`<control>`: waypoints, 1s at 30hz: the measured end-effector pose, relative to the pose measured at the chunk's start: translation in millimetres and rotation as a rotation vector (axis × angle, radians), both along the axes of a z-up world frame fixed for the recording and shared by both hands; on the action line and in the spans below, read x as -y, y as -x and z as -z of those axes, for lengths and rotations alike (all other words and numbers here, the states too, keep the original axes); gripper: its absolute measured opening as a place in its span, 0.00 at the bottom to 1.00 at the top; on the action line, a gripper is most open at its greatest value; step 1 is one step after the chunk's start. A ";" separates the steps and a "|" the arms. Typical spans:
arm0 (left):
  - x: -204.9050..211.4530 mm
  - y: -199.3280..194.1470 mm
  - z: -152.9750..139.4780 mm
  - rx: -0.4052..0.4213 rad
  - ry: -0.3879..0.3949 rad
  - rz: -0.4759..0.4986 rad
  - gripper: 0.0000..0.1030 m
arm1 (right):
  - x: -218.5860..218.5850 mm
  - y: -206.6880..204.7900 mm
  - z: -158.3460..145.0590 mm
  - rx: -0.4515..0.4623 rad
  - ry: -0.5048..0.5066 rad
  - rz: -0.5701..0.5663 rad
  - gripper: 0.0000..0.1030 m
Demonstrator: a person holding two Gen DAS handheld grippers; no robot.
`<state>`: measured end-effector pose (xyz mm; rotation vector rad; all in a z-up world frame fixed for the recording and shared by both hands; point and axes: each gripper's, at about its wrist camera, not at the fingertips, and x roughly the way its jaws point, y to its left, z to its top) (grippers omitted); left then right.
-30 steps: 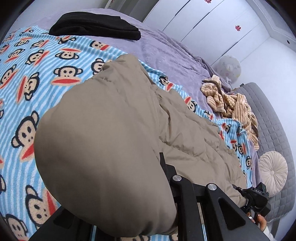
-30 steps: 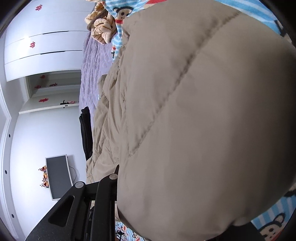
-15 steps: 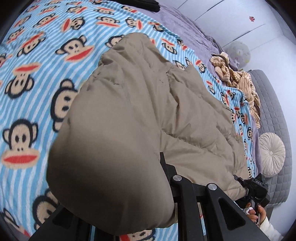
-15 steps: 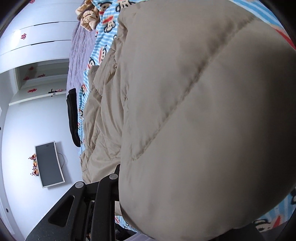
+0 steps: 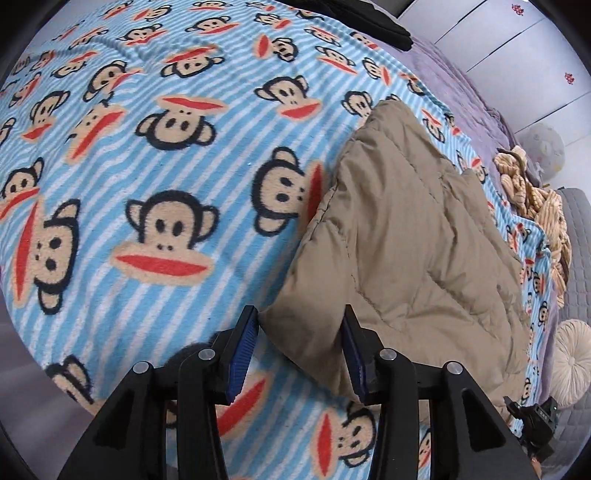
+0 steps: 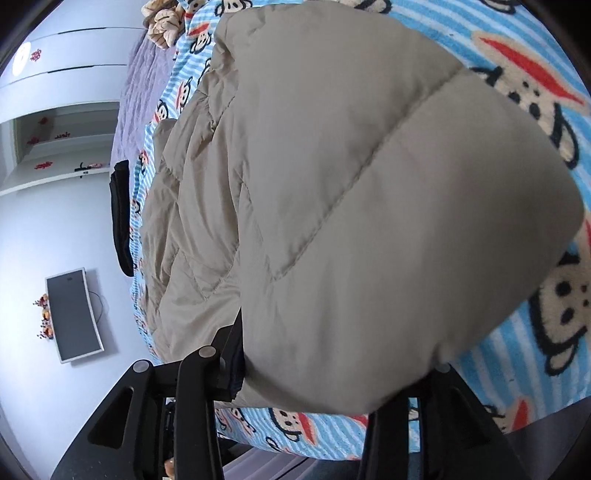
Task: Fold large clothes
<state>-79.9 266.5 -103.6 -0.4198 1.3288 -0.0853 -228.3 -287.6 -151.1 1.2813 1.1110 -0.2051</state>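
Monkey blanket [image 5: 147, 155] lies under a tan coat [image 5: 406, 240], whose corner sits between the left gripper [image 5: 297, 350]'s just-spreading jaws, while the right gripper [image 6: 325, 373]'s widening jaws are mostly hidden, maybe loose.

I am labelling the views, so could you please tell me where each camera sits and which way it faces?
Left wrist: on the left hand-held gripper, looking down at the monkey blanket and tan coat; its blue-padded fingers show, jaws just opened, coat corner between.
Right wrist: on the right hand-held gripper, facing along the bed toward the wall screen; jaws just opened, coat between.
Shared: coat, blanket, black garment.
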 end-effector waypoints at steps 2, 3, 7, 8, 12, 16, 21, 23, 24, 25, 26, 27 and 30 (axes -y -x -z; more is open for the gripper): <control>-0.6 0.1 4.2 -0.026 -0.061 0.009 0.45 | -2.1 0.3 -3.3 -0.030 0.016 -0.009 0.45; 0.2 0.5 4.7 -0.034 -0.078 0.018 0.45 | -3.0 1.1 -4.7 -0.042 0.023 -0.016 0.46; 8.1 4.0 0.4 -0.061 -0.158 0.073 0.45 | -9.4 14.3 -16.3 -0.094 0.101 -0.085 0.47; 11.0 5.0 -2.4 -0.063 -0.179 0.086 0.45 | -8.5 21.8 -18.8 -0.102 0.124 -0.107 0.47; 25.7 11.6 -22.9 -0.043 -0.221 0.138 0.45 | -16.4 23.8 -31.6 -0.119 0.172 -0.173 0.47; 42.6 20.8 -43.7 -0.021 -0.218 0.175 0.45 | -25.4 23.4 -39.7 -0.113 0.166 -0.207 0.53; 74.1 29.3 -61.9 -0.006 -0.247 0.222 0.45 | -38.0 13.6 -50.4 -0.078 0.181 -0.264 0.61; 83.8 35.9 -68.1 -0.003 -0.247 0.236 0.45 | -41.9 11.2 -58.1 -0.060 0.199 -0.299 0.65; 88.8 40.2 -71.5 -0.001 -0.248 0.240 0.45 | -43.5 10.3 -61.8 -0.053 0.208 -0.312 0.70; 92.3 43.8 -74.5 0.002 -0.251 0.244 0.45 | -44.7 10.2 -65.6 -0.042 0.218 -0.326 0.72; 95.4 47.4 -77.1 0.004 -0.254 0.247 0.45 | -46.0 9.7 -68.7 -0.030 0.227 -0.340 0.77; 98.0 50.5 -79.6 0.007 -0.259 0.248 0.45 | -47.1 9.9 -71.2 -0.020 0.236 -0.353 0.78; 104.6 58.3 -85.9 0.018 -0.281 0.253 0.51 | -52.1 10.0 -75.5 -0.013 0.261 -0.385 0.78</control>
